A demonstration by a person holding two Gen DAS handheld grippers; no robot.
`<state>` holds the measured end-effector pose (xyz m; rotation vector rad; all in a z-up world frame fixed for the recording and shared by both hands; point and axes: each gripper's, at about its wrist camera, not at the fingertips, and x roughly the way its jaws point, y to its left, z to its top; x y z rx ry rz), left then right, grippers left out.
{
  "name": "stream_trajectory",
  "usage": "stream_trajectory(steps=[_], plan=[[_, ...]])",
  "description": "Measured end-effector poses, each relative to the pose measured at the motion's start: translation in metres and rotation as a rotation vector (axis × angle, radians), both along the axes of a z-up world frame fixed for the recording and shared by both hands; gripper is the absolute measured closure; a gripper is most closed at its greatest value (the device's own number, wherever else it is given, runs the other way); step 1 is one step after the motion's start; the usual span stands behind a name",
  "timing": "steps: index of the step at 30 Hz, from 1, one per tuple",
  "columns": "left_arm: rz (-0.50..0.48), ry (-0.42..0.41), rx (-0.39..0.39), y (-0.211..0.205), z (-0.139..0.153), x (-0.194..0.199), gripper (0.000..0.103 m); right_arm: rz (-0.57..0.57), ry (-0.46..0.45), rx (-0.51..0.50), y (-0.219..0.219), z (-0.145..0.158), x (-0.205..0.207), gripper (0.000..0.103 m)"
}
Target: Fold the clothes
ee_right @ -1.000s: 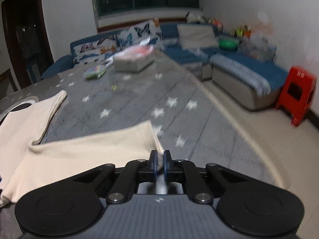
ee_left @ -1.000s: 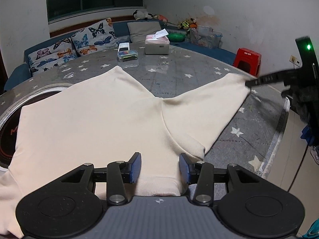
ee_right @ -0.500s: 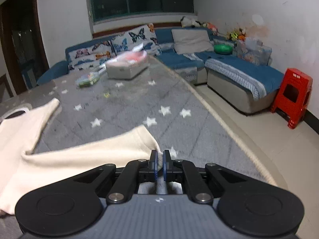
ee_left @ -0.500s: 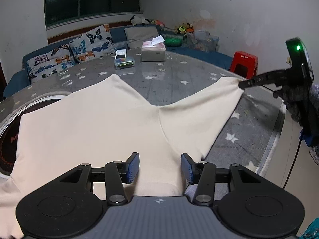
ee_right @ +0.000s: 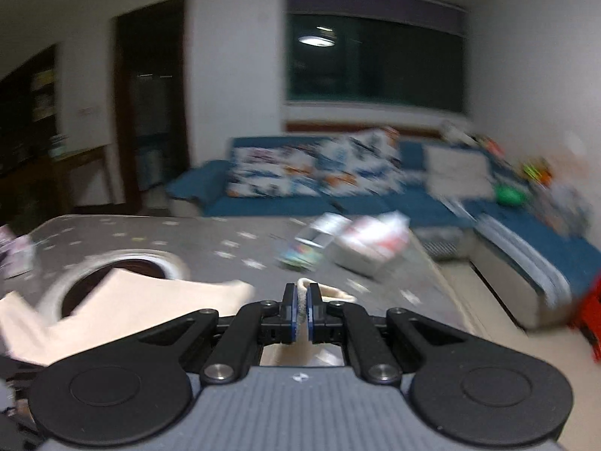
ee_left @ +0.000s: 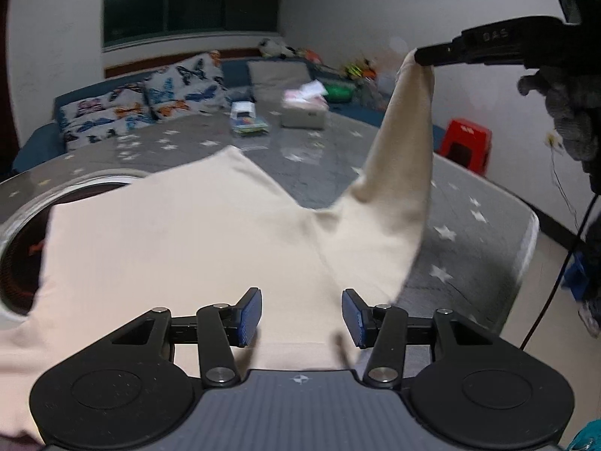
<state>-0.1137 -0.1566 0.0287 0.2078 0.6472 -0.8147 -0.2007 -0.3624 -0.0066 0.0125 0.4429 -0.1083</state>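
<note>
Left wrist view. Left tongs [ee_left: 300,314]: fingers apart, nothing between them, held low over the near hem of a cream garment [ee_left: 180,248]. The garment lies spread on the grey star-printed table [ee_left: 484,225], its body straight ahead of these tongs, one corner to their left overhanging a round opening [ee_left: 22,259]. To the upper right, the right tongs [ee_left: 424,56] hold the end of a sleeve [ee_left: 402,173], lifted well clear of the table. Beyond the garment: a tissue box [ee_left: 304,112] and a small clear box [ee_left: 246,120].

Right wrist view, blurred. Right tongs [ee_right: 300,314]: fingers together, clamped on a narrow bit of cream cuff [ee_right: 300,302]. The garment's body lies down and to the left of them.

Risks, as judged:
- The bite on the cuff looks thin; a quick swing could pull it free and drop the sleeve short of its fold line.
- With the left tongs pressing on nothing, drag from the raised sleeve could shift or wrinkle the body.
- The overhanging corner could slide further into the opening if the garment is tugged to the left.
</note>
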Motion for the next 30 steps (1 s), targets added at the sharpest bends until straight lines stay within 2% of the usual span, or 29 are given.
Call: stream_trajectory(steps=[2,7,12,16,19,22,26,30], plan=[[0.039,-0.003,-0.015,0.014,0.004,0.003,0.052,0.078,-0.016,-0.027,0.021,0.013,0.011,0.099],[0.147,-0.002,-0.039,0.052,0.008,0.007,0.052,0.286,0.003,-0.069,0.087,0.014,0.046,0.099],[0.238,0.011,-0.052,0.082,0.005,0.008,0.051,0.449,0.055,-0.069,0.144,-0.005,0.072,0.099],[0.278,0.024,-0.056,0.096,0.001,0.007,0.05,0.539,0.115,-0.058,0.181,-0.027,0.077,0.099],[0.294,0.031,-0.054,0.101,-0.001,0.008,0.05,0.566,0.141,-0.042,0.194,-0.037,0.078,0.093],[0.308,0.033,-0.052,0.105,-0.001,0.009,0.05,0.56,0.129,-0.031,0.189,-0.033,0.074,0.086],[0.33,0.03,-0.057,0.108,0.001,0.01,0.05,0.514,0.14,-0.065,0.163,-0.028,0.065,0.073],[0.369,0.014,-0.072,0.111,0.006,0.012,0.05,0.434,0.207,-0.116,0.127,-0.038,0.051,0.071]])
